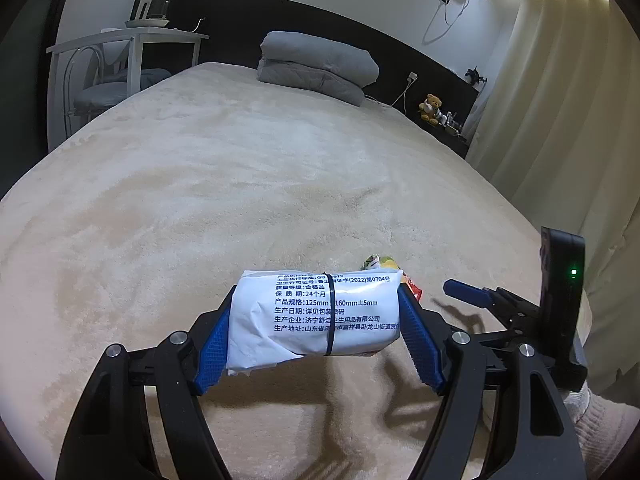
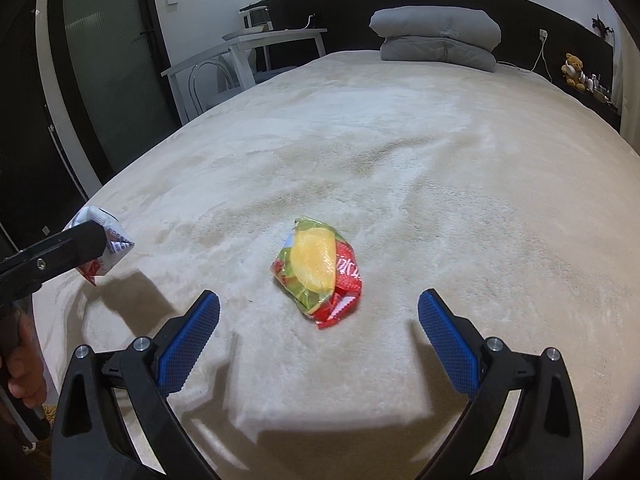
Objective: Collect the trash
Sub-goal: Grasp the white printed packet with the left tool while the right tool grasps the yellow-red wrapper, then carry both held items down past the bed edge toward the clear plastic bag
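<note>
Left gripper point(image 1: 316, 316): blue pads clamped on both ends of a white tissue pack point(image 1: 316, 312), printed side up, a thin dark band round its middle. Pack is held clear above the beige blanket point(image 1: 240, 184); its shadow falls below and ahead of the fingers. From the right wrist view the same pack pokes out past the left gripper's black finger, far off to the left of the right gripper's line.

Right gripper point(image 2: 319, 336): jaws spread wide, nothing between them. Crumpled chip bag point(image 2: 318, 270) (red, green, yellow) lies on the blanket straight ahead, just beyond the fingertips and roughly centred between them, not touching either pad.

Step in hand, as I judge it: pick up the chip bag with the right gripper. To do it well, advance along the current line until the pads flank the bag's bulk, dip so the tips skim the plush without snagging it, then close slowly; the foil is puffy and slick and could squirt forward if pinched only at its near red corner. Aim for the middle, across the narrow width.

Pose: right gripper level-ish, tilted slightly down toward the bed, fingers side by side horizontally. Left gripper holds similar attitude, raised, off to the right gripper's left. Person's hand point(image 2: 24, 364) visible on the left handle.

No bin in view.
</note>
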Available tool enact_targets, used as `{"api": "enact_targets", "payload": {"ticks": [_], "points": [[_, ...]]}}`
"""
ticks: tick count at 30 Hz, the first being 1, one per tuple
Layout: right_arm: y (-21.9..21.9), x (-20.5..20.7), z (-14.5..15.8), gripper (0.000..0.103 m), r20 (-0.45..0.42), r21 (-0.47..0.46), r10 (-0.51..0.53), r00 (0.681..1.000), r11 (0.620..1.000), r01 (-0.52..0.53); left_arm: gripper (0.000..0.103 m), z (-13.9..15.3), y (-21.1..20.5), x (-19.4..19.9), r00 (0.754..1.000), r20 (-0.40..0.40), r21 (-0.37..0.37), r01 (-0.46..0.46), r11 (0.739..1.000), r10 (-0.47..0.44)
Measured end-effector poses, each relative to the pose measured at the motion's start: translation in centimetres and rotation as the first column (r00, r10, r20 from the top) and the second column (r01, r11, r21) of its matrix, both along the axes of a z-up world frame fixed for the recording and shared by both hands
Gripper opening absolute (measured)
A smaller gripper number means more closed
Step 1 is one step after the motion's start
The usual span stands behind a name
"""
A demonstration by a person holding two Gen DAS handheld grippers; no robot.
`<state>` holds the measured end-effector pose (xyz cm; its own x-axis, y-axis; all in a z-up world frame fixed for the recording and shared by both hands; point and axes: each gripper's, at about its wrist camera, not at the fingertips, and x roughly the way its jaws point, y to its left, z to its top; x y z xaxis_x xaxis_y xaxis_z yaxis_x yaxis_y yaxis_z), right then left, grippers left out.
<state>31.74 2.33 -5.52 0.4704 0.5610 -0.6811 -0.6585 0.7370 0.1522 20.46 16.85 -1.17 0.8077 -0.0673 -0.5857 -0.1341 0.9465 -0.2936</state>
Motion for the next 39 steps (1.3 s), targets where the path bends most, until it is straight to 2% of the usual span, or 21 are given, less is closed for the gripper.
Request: {"api": "enact_targets", "payload": {"ticks": [2,4,7,11,12,14,17,30,39], "points": [[0.6,0.4,-0.4,0.098,-0.005,-0.007,-0.019,1.0,1.0,0.019,0.073,0.0,0.2,-0.1,1.0,0.002,0.002,-0.004,1.0,0.004],[1.2,1.0,-0.7,0.091,-0.013,-0.022,-0.036,0.999,0.999,0.036,0.073,0.0,0.6,-0.2,1.0,0.0,-0.01,-0.009,1.0,0.009],[2.0,1.8,-1.1,0.089,-0.034,-0.039,-0.049,0.998,0.998,0.048,0.073,-0.1,0.9,-0.2,1.0,0.0,-0.017,-0.018,1.0,0.018],[3.5,1.8,-1.6,0.087,-0.006,-0.089,-0.029,1.0,0.996,0.029,0.073,-0.1,1.1,-0.2,1.0,0.0,-0.029,-0.022,0.999,0.022],[3.9,1.8,-1.7,0.078,-0.005,-0.102,-0.022,1.0,0.995,0.021,0.073,-0.2,1.0,-0.1,1.0,-0.001,-0.03,-0.021,0.999,0.021],[4.3,1.9,-2.1,0.071,0.001,-0.127,-0.024,1.0,0.992,0.024,0.073,-0.3,0.9,-0.1,1.0,-0.005,-0.027,-0.018,0.999,0.018],[4.2,1.8,-2.1,0.06,0.011,-0.12,-0.029,1.0,0.992,0.03,0.073,-0.3,0.8,0.0,1.0,-0.008,-0.025,-0.013,1.0,0.013],[2.0,-0.5,-0.4,0.059,0.042,-0.093,0.01,0.999,0.996,-0.006,0.073,-0.4,0.8,0.0,1.0,-0.007,-0.025,-0.006,1.0,0.005],[-2.4,-3.1,1.4,0.059,0.053,-0.064,-0.013,0.999,0.998,0.017,0.073,0.0,-0.4,-1.0,1.0,0.02,-0.036,0.004,0.999,-0.003]]}}
